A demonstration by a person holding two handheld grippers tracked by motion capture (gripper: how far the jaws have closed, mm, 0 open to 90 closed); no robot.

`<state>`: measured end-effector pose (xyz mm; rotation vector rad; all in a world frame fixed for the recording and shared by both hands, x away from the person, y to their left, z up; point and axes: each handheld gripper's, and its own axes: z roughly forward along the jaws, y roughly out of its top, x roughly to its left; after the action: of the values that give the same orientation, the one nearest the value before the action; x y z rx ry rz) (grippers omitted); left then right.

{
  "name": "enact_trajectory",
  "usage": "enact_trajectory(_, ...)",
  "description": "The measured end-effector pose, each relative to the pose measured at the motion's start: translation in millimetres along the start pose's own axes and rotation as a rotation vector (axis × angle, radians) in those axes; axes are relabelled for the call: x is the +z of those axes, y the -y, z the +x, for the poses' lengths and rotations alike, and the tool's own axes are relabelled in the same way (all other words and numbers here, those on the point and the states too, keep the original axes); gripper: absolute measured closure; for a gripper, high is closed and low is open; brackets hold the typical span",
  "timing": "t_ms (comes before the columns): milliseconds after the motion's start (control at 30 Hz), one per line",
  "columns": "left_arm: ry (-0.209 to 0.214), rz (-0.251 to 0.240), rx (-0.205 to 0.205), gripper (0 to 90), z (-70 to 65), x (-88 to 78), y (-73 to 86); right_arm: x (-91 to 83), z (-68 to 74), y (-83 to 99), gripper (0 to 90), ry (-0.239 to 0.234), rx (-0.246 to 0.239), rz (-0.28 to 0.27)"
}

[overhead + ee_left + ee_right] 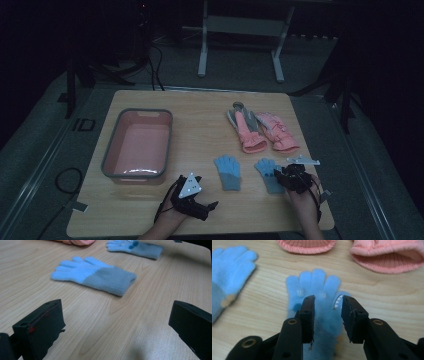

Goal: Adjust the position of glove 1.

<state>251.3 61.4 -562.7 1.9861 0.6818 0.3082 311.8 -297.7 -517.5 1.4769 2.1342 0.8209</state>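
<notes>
Right gripper [326, 307] hangs over the right blue glove [317, 287] at the table's [200, 130] near edge, jaws partly apart, nothing pinched. Left gripper [117, 327] idle, wide open. Grasp step; next: lower, close on glove.

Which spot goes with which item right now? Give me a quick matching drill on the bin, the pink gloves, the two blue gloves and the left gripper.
Things
1. bin
2. pink gloves
3. blue glove with face print
4. plain blue glove
5. left gripper

Places or states
A. under the right gripper, between its parted jaws
B. far right part of the table, side by side
C. left part of the table, nothing inside
D. middle of the table, flat, untouched
E. near edge, jaws wide apart, nothing between them

Pairs: 1-C, 2-B, 3-A, 4-D, 5-E
</notes>
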Motion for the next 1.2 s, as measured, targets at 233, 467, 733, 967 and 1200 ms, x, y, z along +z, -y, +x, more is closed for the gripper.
enact_trajectory(233,-0.001,0.0,-0.006,0.1,0.2,0.1,0.0,-6.0,-26.6,-2.6,64.0,-0.172,-0.127,-0.023)
enact_trajectory(467,-0.003,0.0,-0.006,0.1,0.1,0.1,0.0,3.9,-32.0,5.8,62.0,-0.289,-0.241,0.008)
enact_trajectory(733,-0.002,0.001,-0.006,0.1,0.1,0.1,0.0,17.9,-24.4,13.6,61.1,-0.3,-0.25,-0.033)
enact_trajectory(967,-0.002,0.0,-0.001,0.1,0.0,0.0,0.0,26.2,-15.7,17.4,70.3,-0.263,-0.277,-0.038)
enact_trajectory(1200,-0.002,0.0,-0.006,0.1,0.2,0.1,0.0,20.4,-9.0,16.1,86.0,-0.204,-0.148,-0.05)
